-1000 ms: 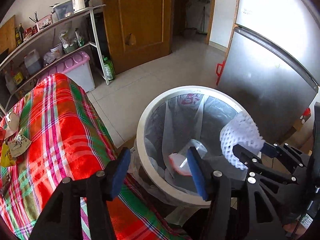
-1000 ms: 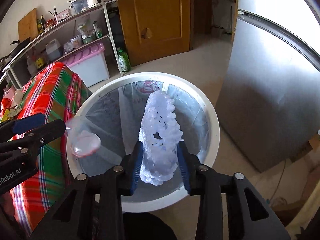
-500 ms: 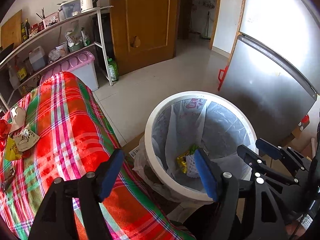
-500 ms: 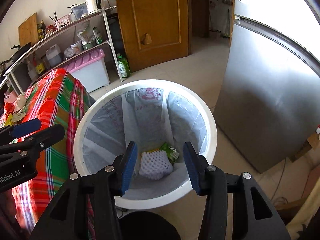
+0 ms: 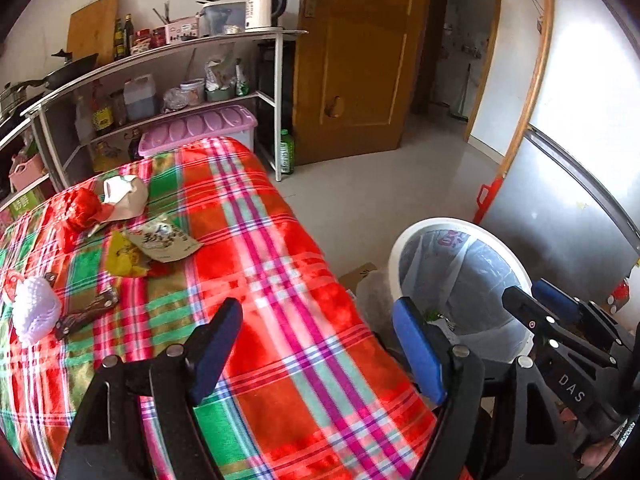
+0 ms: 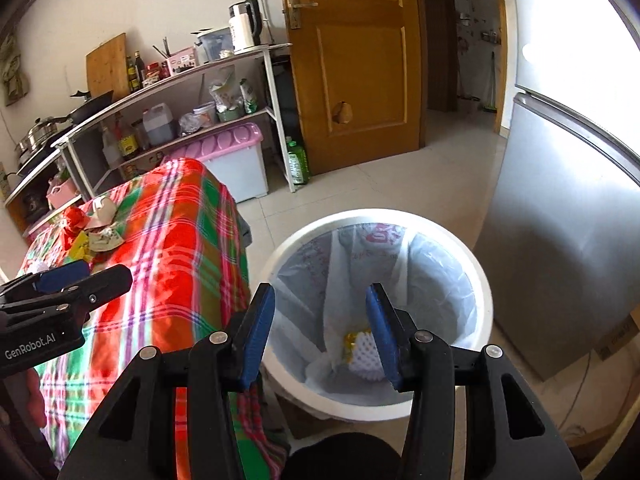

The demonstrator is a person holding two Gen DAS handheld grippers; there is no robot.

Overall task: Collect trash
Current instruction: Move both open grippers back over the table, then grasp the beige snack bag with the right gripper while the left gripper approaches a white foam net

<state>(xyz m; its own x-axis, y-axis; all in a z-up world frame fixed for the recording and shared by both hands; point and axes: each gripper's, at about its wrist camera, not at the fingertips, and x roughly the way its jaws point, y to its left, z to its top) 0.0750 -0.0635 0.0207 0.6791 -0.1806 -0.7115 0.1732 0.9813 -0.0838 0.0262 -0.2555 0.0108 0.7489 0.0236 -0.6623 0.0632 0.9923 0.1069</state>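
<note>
Flanking the white bin (image 6: 476,280), plaid-covered table (image 5: 280,320), fridge (image 6: 560,260), wooden door (image 6: 352,60)

Pale tiled floor (image 6: 400,184), glossy, daylight reflecting. Plain white wall (image 6: 120,8) behind long metal shelf rack (image 5: 160,52) crowded with bottles, jars, boxes; white electric kettle (image 5: 262,4) at top shelf end; wooden board (image 5: 94,26) leaning against wall. Pink-lidded storage box (image 6: 236,148) on floor beside rack, green bottle (image 6: 297,162) by rack leg. Brown wooden door (image 6: 352,60) with metal handle; dim doorway (image 5: 460,48) to its right. Grey fridge (image 6: 560,240) at right, glare on upper part.
</note>
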